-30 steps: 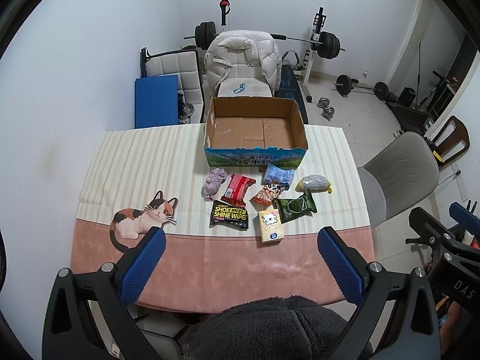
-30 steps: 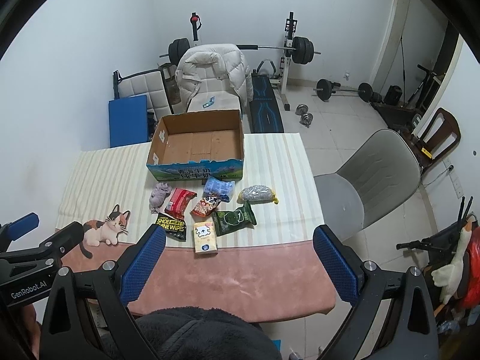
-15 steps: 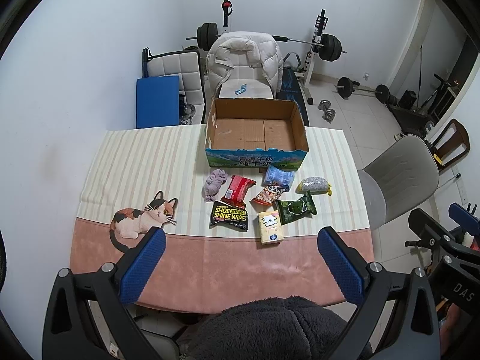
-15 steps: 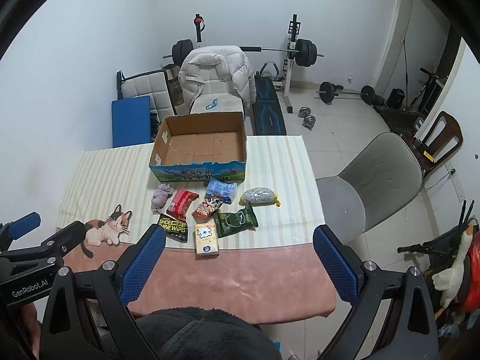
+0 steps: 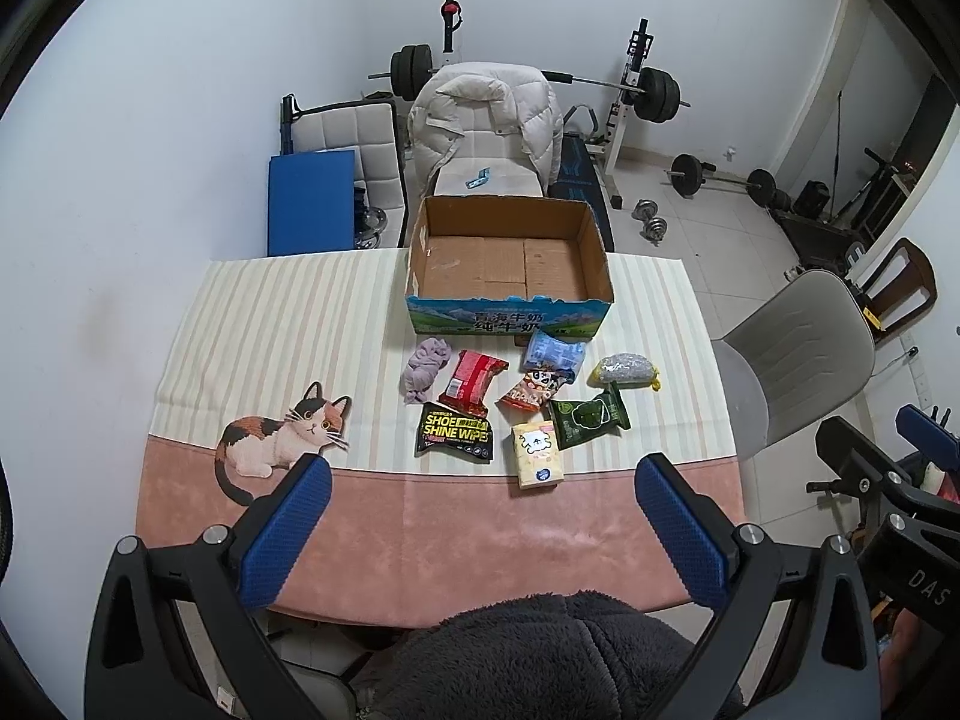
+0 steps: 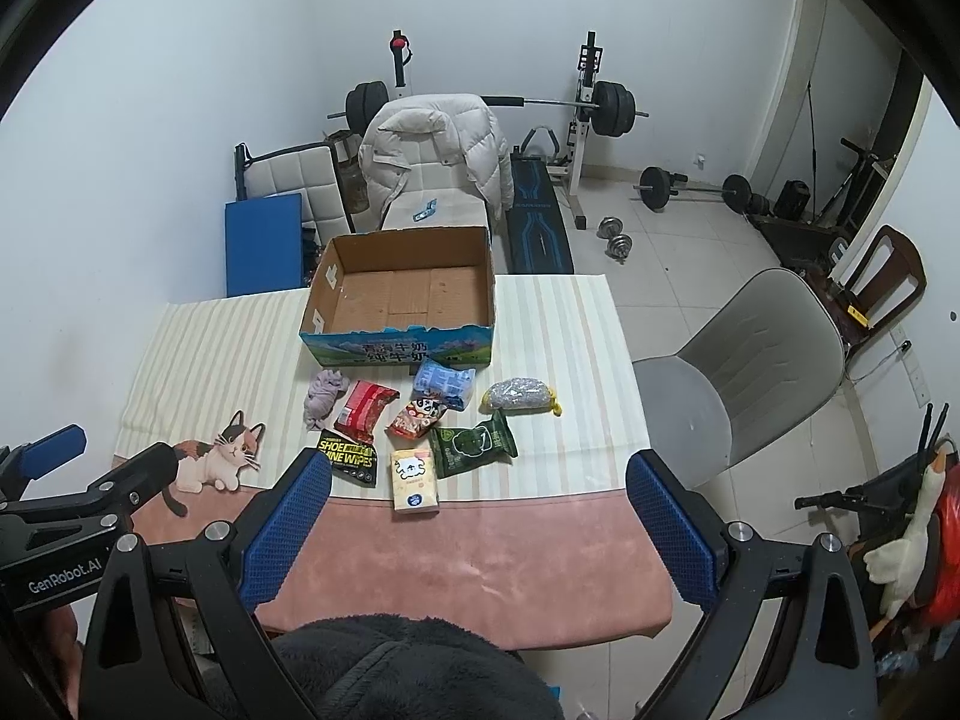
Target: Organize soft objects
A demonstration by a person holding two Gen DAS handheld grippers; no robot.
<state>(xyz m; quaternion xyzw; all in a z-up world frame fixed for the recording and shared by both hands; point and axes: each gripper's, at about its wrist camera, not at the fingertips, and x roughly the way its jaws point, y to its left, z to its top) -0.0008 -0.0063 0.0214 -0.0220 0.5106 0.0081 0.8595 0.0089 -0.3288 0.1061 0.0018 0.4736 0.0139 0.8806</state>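
An empty cardboard box stands at the table's far side. In front of it lie several soft items: a lilac cloth, a red packet, a black shoe-wipes pack, a yellow tissue pack, a green pack, a blue pack, a snack bag and a grey mesh pouch. My left gripper and right gripper hover open above the near edge, holding nothing.
The table carries a striped and pink cloth with a cat print. A grey chair stands at the right. A chair draped with a white jacket, a blue mat and barbell weights stand behind. Dark fleece fills the bottom.
Both grippers have shifted slightly, so the table scene sits a little lower in view. Nothing on the table has moved, and both stay open.
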